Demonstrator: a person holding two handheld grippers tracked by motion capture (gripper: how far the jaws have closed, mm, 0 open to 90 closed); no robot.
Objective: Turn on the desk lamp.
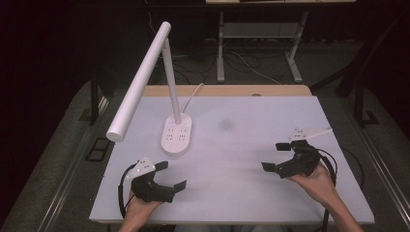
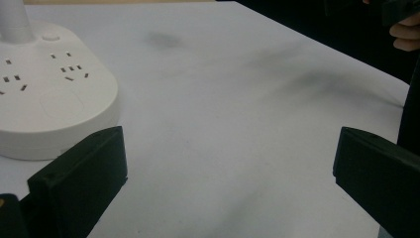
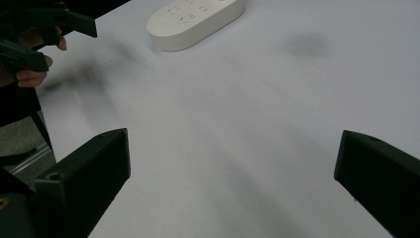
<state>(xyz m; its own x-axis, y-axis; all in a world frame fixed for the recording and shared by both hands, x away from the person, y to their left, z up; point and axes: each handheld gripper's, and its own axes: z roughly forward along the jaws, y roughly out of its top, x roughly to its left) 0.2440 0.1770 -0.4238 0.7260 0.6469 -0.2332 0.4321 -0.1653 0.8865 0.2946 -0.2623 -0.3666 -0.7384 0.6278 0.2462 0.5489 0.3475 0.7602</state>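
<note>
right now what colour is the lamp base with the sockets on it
White, like the rest of the lamp base; it shows best in the left gripper view.

- Legible text, labels, brands, numbers: none in any view.
- White oval plastic lamp base with built-in sockets (image 2: pixel 54 94): bears socket slots and a round button only, unlettered.
- White matte table top (image 1: pixel 251 145): unmarked apart from faint grey smudges.

Lamp (image 1: pixel 175 133) stands on table (image 1: pixel 251 125), left of centre twd far edge; arm leans out over left edge. Left gripper (image 1: pixel 170 175) near front-left, right gripper (image 1: pixel 274 156) at right, well apart, nothing btwn them.
</note>
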